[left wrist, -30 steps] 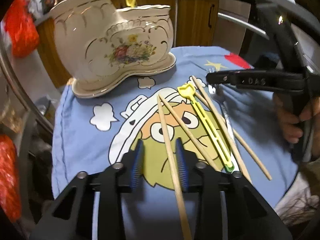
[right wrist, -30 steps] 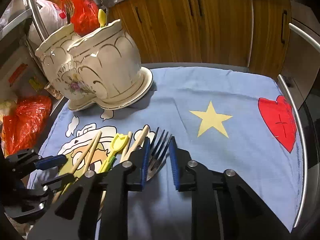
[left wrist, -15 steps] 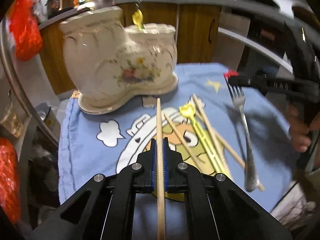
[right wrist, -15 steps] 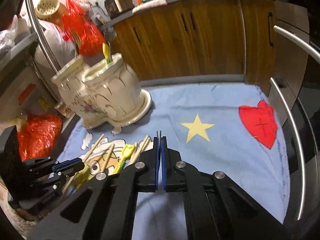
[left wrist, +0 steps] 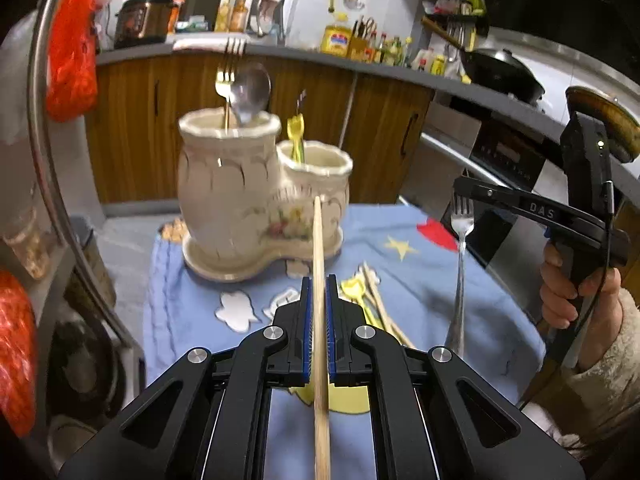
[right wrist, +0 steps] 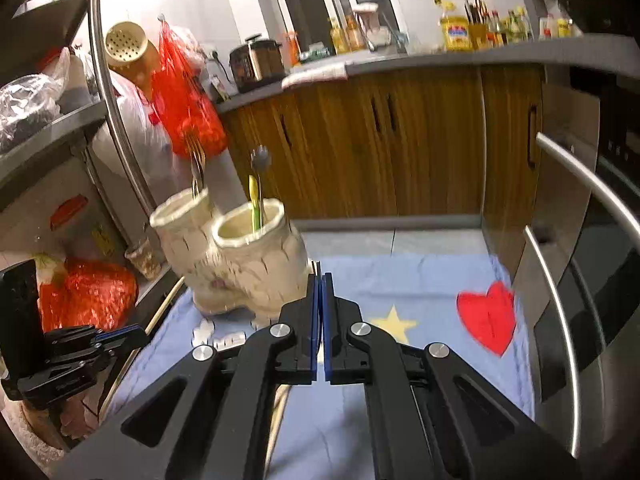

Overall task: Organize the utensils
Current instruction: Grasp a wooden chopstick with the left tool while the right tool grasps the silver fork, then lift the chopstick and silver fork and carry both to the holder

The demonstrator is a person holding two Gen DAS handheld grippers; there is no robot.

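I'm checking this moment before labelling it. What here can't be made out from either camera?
- Chopstick, left wrist view: near end cut off by the bottom edge.
- Fork: in the right wrist view, only tine tips show past the right tongs, which hide the rest.
- Holder: both views blurred; floral pattern unreadable, inside hidden by rims.
- Utensils on the cloth: partly hidden behind the left tongs, so no count.

Warm, dim indoor light, brightest on the white wall behind the holder point(left wrist: 256, 196). Holder itself smeared by motion blur in both views, counter point(right wrist: 400, 64) beyond it soft. Strong fisheye bending and black corners around it. Glare on rail point(right wrist: 560, 300) right of holder
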